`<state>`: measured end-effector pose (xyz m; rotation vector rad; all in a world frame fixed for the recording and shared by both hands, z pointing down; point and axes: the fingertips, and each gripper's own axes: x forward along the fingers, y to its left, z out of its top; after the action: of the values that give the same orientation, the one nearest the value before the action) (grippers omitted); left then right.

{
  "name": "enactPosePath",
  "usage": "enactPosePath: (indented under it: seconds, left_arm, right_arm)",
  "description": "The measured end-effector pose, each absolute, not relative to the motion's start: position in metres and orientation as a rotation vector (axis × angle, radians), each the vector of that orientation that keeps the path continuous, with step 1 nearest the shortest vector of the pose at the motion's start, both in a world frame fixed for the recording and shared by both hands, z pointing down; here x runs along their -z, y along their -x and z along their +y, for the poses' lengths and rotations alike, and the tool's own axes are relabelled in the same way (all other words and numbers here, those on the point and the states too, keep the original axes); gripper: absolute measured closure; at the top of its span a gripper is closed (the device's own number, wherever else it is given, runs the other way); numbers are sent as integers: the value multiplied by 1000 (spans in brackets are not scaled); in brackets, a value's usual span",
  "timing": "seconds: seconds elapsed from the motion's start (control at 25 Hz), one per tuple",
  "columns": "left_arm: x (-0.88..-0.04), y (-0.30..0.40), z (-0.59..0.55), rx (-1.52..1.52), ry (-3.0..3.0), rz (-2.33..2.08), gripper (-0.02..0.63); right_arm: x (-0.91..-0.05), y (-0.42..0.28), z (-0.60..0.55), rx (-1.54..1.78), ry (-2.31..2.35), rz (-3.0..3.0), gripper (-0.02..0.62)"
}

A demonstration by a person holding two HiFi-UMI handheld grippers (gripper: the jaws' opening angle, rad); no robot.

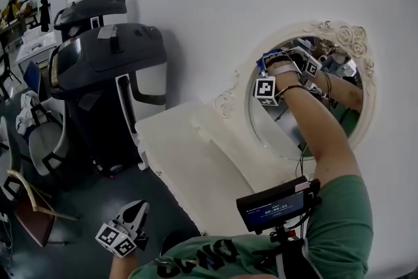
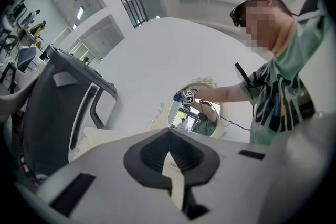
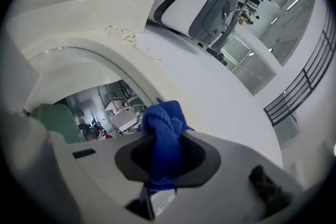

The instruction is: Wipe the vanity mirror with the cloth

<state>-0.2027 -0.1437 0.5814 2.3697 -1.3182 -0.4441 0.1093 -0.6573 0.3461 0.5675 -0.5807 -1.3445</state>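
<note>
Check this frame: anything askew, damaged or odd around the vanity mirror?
Nothing stands out. The vanity mirror shows no visible crack. The right gripper is shut on the blue cloth near the glass's upper left edge. The left gripper is held low, shut and empty.

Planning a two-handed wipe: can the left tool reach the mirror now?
Probably not: the left tool hangs low, well short of the mirror, and the right arm crosses in front of it.
</note>
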Motion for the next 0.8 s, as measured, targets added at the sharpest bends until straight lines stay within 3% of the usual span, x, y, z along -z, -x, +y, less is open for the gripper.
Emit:
enactPosePath:
  seconds: [0.32, 0.8]
  left_arm:
    - [-563, 174, -164, 448, -2466, -1211, 600]
    - [-517, 57, -140, 464, -2644, -922, 600]
  right_arm:
    - [-372, -154, -617, 1218, -494, -573, 525]
    - [-436, -353, -408, 937, -368, -606, 525]
